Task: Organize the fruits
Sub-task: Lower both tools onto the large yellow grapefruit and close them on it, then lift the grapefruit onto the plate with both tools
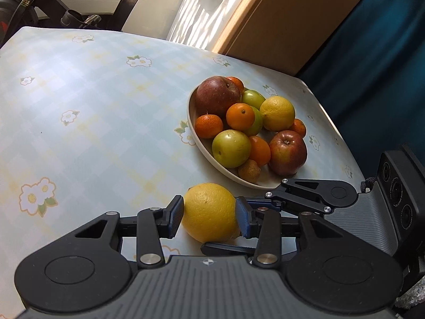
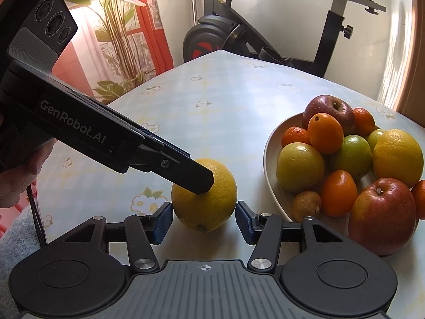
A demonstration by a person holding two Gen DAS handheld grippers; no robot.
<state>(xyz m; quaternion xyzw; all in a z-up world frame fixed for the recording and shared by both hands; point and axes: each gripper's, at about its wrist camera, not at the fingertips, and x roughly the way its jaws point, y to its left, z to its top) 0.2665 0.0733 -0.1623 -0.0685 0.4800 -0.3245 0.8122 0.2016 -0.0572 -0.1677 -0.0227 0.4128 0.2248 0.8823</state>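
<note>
A yellow orange (image 1: 209, 211) (image 2: 204, 199) lies on the flowered tablecloth just in front of a cream bowl (image 1: 190, 111) (image 2: 268, 159). My left gripper (image 1: 209, 219) is shut on it, both blue pads pressed to its sides. In the right wrist view one of its black fingers (image 2: 196, 178) lies across the fruit's upper left. My right gripper (image 2: 203, 223) comes in crosswise and stands open. Its pads flank the near part of the same orange without clearly pressing. The bowl is heaped with red apples (image 2: 382, 212), green fruits, mandarins and another yellow orange (image 1: 277, 113).
The table (image 1: 93, 106) stretches away to the left of the bowl; its right edge (image 1: 332, 122) runs close behind the bowl. An exercise bike (image 2: 225, 34) and a potted plant (image 2: 119, 26) stand beyond the far end. A hand (image 2: 16, 180) holds the left gripper.
</note>
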